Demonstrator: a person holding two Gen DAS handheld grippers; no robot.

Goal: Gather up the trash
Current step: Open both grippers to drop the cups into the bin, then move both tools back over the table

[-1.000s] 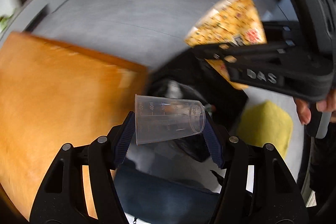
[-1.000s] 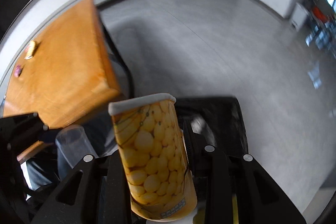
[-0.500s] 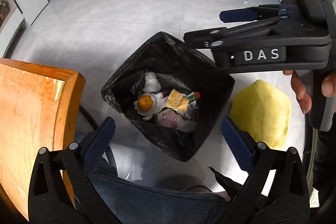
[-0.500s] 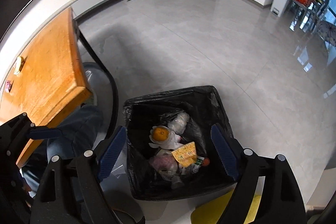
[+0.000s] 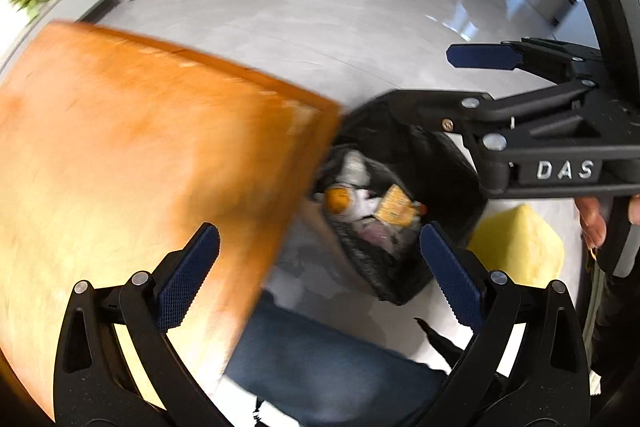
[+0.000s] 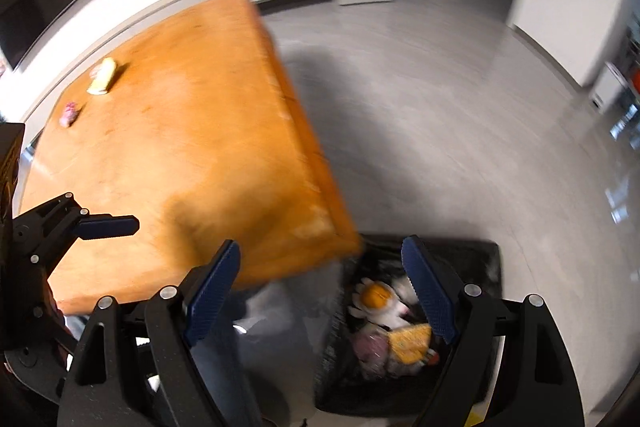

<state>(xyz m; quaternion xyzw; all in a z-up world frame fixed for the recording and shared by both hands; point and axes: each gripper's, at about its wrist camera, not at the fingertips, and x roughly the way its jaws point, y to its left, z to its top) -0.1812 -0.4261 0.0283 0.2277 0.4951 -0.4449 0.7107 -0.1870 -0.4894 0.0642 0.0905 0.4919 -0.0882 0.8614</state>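
Legible text, one item: raised white letters "DAS" on the black body of the right gripper (image 5: 516,79), seen in the left wrist view. Nothing else is readable.

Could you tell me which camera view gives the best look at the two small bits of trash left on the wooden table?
The right wrist view: the yellowish wrapper and the small pink piece lie in plain sight near the far left of the wooden table. The left wrist view shows only a blurred stretch of bare tabletop, with neither item visible.
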